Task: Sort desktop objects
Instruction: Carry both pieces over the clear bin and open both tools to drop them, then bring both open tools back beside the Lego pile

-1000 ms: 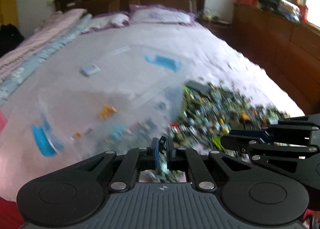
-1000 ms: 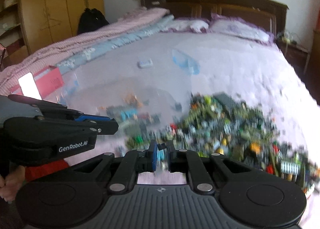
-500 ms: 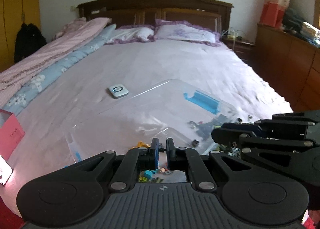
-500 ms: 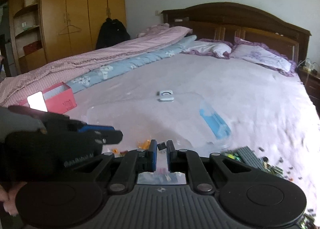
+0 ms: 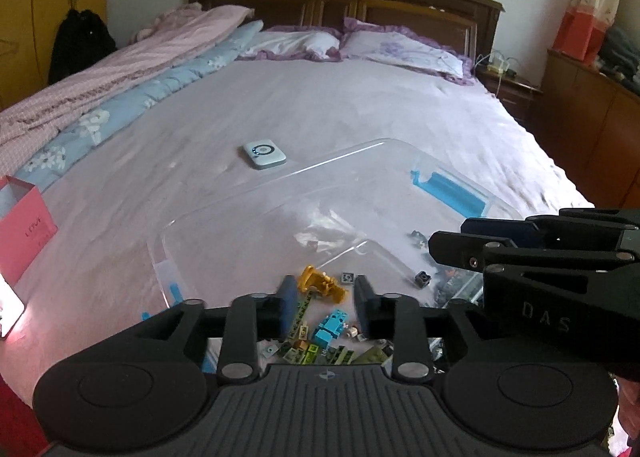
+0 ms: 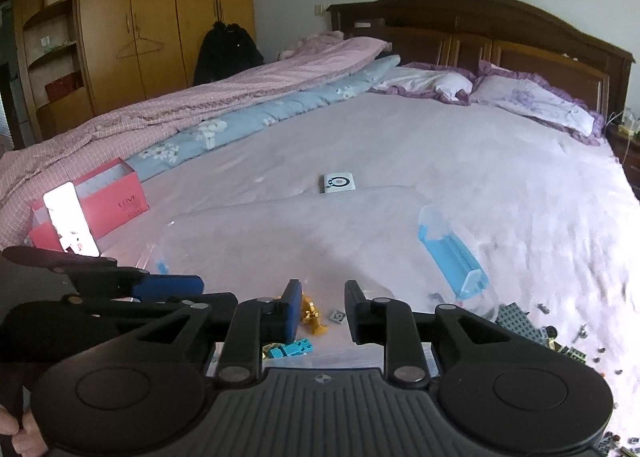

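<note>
the left gripper [image 5: 325, 307] hangs with its jaws apart and nothing between them, above small building bricks: a yellow piece [image 5: 320, 283] and a light blue piece [image 5: 331, 331] inside a clear plastic bin [image 5: 360, 161] with blue latches on the bed [image 5: 360, 105]. the right gripper [image 6: 320, 313] is likewise spread wide and empty; seen from the left wrist its side reads "das". more loose bricks [image 6: 560, 341] lie on the sheet right of the bin. a pink box [image 6: 108, 201] reads "love". a small white device [image 5: 264, 154] lies beyond the bin.
</note>
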Demonstrator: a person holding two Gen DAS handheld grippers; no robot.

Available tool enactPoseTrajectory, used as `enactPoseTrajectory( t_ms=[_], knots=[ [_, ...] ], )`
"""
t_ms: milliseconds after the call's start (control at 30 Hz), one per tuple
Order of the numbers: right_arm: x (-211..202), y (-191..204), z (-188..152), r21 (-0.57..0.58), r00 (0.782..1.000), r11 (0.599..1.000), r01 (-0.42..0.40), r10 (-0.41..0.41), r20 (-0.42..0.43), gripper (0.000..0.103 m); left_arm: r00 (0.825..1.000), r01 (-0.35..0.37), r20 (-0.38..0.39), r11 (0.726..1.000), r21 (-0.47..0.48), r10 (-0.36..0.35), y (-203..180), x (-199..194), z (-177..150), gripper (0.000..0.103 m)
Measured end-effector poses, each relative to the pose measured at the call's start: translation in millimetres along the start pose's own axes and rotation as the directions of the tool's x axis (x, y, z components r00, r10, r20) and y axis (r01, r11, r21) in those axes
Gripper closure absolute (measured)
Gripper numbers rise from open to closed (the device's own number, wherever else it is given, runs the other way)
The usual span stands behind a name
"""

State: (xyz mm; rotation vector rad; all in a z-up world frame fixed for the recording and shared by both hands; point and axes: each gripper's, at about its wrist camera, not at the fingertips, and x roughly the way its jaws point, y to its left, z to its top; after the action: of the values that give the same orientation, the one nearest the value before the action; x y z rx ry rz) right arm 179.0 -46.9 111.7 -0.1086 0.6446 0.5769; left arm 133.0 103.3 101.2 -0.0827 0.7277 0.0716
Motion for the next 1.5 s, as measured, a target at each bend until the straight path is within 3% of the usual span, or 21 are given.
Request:
enactPoseTrajectory(
  t_ms=[267, 433, 500, 767, 1200, 1500],
  knots=[
    [-25, -8, -17, 0.034, 0.999, 0.999, 0.040, -0.040, -0.023, 0.066, 1.000, -0.029, -0.002, 1.000, -0.011, 0.029, -9, -14, -4, 0.038],
    [-37, -12, -35, 0.067, 0.997, 0.995, 0.068, -0.065, -0.052, 0.056, 0.999, -0.037, -0.010, 0.999, -0.008, 0.037, -16, -22, -10, 0.031],
    [-42, -14, -44, 0.081, 0.995, 0.994, 0.079, -0.074, -0.062, 0.051, 0.999, -0.039, -0.012, 0.999, -0.002, 0.039, -19, -26, -14, 0.030],
    [-52, -19, -76, 0.135, 0.992, 0.987, 0.092, -0.078, -0.104, 0.049, 0.998, -0.048, -0.028, 0.999, 0.026, 0.049, -30, -37, -29, 0.025],
    [-67, -25, -107, 0.169, 0.983, 0.977, 0.133, -0.109, -0.146, 0.038, 0.996, -0.062, -0.056, 0.996, 0.065, 0.066, -47, -53, -55, 0.008],
    [-79, -34, -124, 0.196, 0.977, 0.966, 0.169, -0.139, -0.159, 0.036, 0.994, -0.052, -0.095, 0.995, 0.091, 0.061, -59, -54, -71, 0.007]
  ],
)
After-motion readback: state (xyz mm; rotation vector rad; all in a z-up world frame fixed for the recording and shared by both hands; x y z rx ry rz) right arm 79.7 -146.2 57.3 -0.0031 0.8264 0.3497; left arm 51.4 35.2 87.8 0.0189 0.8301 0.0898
